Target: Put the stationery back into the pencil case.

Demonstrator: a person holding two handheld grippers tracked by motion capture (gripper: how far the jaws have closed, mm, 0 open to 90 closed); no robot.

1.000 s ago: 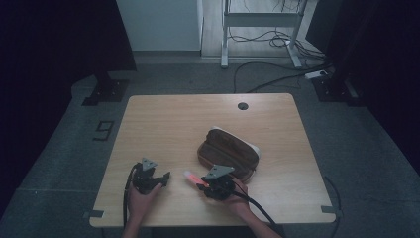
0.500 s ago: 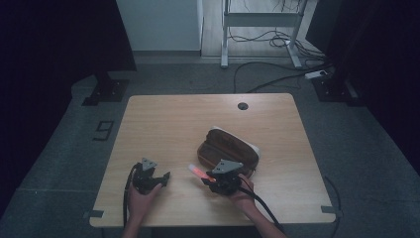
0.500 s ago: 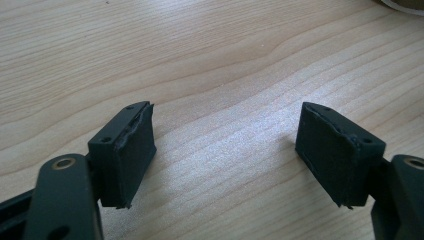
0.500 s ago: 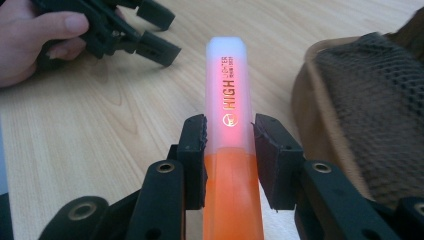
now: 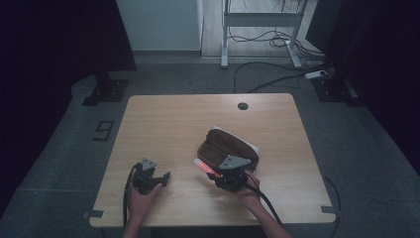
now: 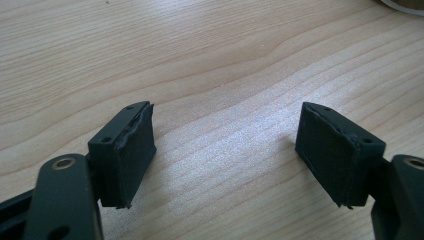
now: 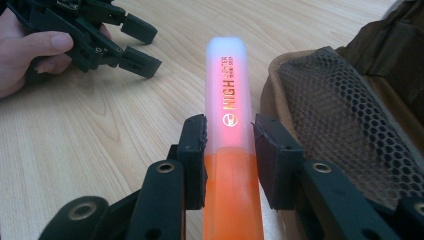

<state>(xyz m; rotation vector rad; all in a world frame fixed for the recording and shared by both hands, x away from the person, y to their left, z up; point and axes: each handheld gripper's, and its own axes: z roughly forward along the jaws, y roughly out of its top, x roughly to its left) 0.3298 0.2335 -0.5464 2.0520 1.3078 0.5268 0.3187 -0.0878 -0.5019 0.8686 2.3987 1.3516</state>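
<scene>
In my right gripper (image 7: pixel 229 150) I hold an orange highlighter (image 7: pixel 229 125); the two pads pinch it on both sides, near the place where the clear cap meets the orange body. The cap end points away from the gripper and stands above the wooden table (image 5: pixel 168 124), not touching it. Just beside the highlighter, on its right in the right gripper view, I see the brown pencil case (image 7: pixel 350 125) lying open, with its mesh pocket facing up. In the high view the highlighter (image 5: pixel 204 167) is at the near left edge of the case (image 5: pixel 225 146). My left gripper (image 6: pixel 225 150) rests low over bare wood, well apart from the case, jaws spread wide with nothing between them
</scene>
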